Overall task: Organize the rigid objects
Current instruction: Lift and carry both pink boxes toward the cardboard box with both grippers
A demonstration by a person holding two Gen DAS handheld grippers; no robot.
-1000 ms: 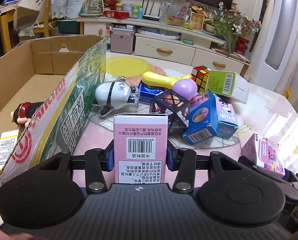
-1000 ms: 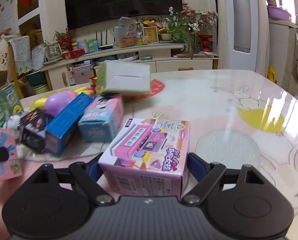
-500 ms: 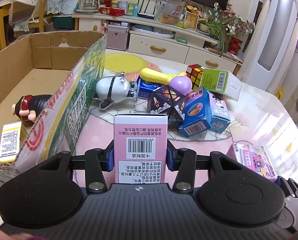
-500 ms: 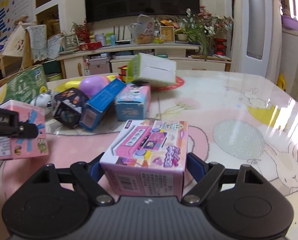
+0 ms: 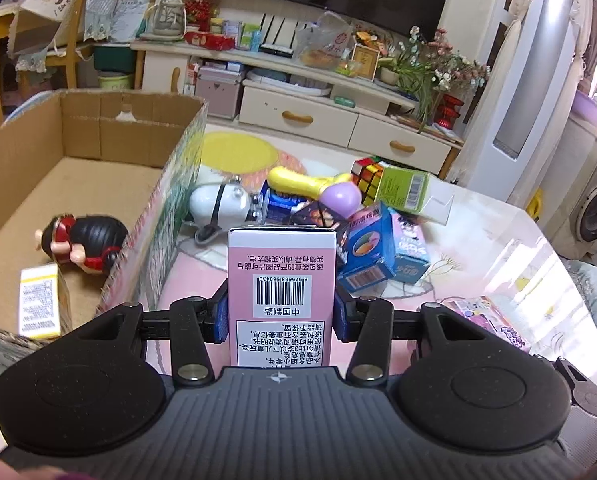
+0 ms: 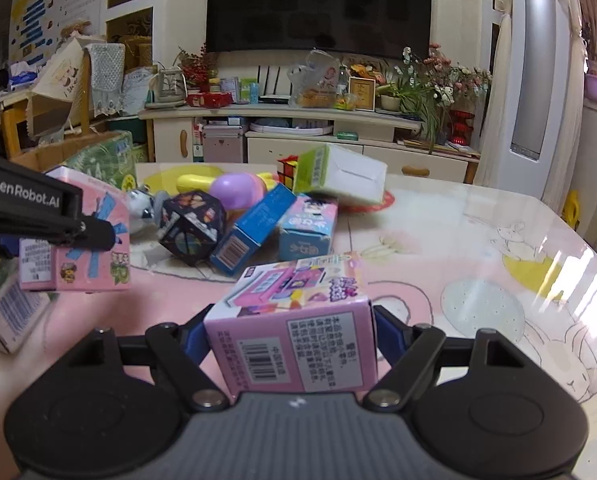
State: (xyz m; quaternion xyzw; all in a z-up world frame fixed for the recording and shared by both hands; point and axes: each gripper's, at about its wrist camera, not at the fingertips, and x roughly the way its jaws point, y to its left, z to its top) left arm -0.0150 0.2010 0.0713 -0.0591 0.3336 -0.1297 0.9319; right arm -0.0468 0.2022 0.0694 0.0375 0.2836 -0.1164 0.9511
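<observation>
My left gripper (image 5: pixel 280 312) is shut on a tall pink barcode box (image 5: pixel 281 280), held in the air just right of the open cardboard box (image 5: pixel 98 176). The same pink barcode box (image 6: pixel 94 248) shows at the left of the right wrist view. My right gripper (image 6: pixel 292 340) is shut on a pink toy-kitchen box (image 6: pixel 294 320), lifted above the table; this toy-kitchen box (image 5: pixel 486 320) also shows in the left wrist view. The cardboard box holds a black-haired doll (image 5: pixel 82 244) and a yellow-edged packet (image 5: pixel 40 304).
A pile lies mid-table: white toy (image 5: pixel 222 204), yellow-and-purple toy (image 5: pixel 318 188), Rubik's cube (image 5: pixel 366 172), green carton (image 5: pixel 410 192), dark polyhedron (image 6: pixel 192 230), blue boxes (image 5: pixel 382 248). The glossy table (image 6: pixel 498 280) extends right. A TV cabinet (image 5: pixel 338 120) stands beyond.
Both grippers have risen with their boxes held. The left one has moved back and up, so more of the cardboard box's inside shows. The right-held box has tilted.
</observation>
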